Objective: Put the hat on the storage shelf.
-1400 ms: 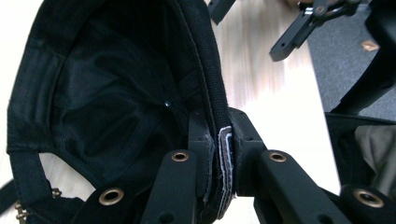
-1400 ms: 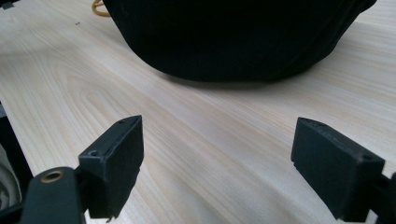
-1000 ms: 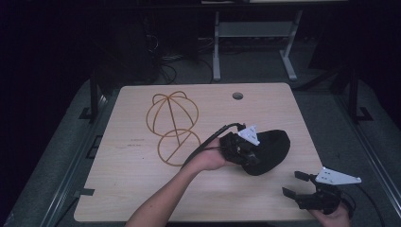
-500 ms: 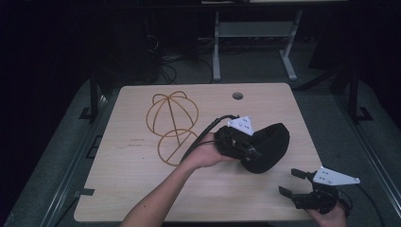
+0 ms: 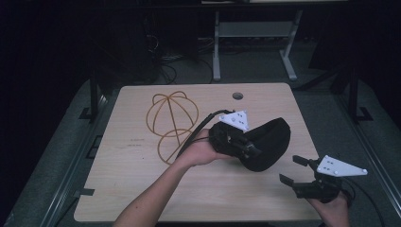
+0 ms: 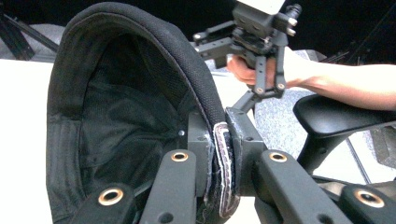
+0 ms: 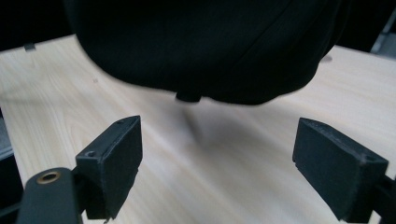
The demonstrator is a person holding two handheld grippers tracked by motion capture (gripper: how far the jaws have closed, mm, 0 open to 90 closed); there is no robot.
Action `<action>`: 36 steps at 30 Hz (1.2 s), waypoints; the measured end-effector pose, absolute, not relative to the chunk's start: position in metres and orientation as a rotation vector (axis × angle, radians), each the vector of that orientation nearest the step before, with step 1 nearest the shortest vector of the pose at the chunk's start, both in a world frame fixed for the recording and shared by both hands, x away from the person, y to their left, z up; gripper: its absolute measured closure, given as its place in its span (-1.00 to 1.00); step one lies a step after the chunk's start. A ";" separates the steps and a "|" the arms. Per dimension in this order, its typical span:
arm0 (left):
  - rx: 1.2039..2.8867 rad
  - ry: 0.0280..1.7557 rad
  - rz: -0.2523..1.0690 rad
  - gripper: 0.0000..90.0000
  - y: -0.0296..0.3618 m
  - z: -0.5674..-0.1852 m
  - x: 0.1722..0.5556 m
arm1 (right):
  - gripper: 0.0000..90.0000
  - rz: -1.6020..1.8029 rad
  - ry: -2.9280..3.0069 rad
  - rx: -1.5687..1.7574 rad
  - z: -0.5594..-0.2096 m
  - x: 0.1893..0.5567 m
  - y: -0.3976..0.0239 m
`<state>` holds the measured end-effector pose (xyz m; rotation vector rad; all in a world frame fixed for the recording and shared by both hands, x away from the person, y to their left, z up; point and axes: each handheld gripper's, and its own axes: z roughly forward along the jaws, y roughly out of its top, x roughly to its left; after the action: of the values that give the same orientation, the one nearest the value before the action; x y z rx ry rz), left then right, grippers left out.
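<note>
The black cap [image 5: 267,146] hangs above the table's [image 5: 142,189] right half, its rim clamped in the left gripper [image 6: 219,158]; no readable label shows. Bare tabletop lies beneath it. The right gripper [image 5: 302,176], jaws wide and empty, waits near the right edge. A wire cap frame [image 5: 170,118] lies far left.

Dark lab (bare test table [image 5: 142,189])

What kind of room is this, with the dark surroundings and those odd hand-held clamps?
Probably a lab or recording workstation, not a home. A bare wooden table stands on grey carpet, cables and a metal stand behind it. A person works a black cap with a left gripper and right gripper.
</note>
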<state>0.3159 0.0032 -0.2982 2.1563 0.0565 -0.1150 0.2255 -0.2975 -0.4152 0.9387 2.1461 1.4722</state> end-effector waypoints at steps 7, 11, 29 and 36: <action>2.163 -0.001 -0.114 0.80 0.006 -0.296 0.307 | -0.65 1.521 2.124 0.918 -0.404 0.241 -0.290; 2.176 -0.062 -0.114 0.80 0.003 -0.296 0.301 | -0.54 1.574 2.122 0.907 -0.402 0.247 -0.288; 2.185 -0.157 -0.075 0.80 0.005 -0.293 0.290 | 0.95 1.788 2.080 0.851 -0.409 0.254 -0.290; 2.190 -0.097 -0.027 0.74 0.016 -0.299 0.291 | 0.96 1.786 2.058 0.878 -0.401 0.251 -0.296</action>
<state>0.2906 0.0157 -0.2986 2.1900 -0.0970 -0.0266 0.2507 -0.2959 -0.4011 0.8776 2.0576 1.7860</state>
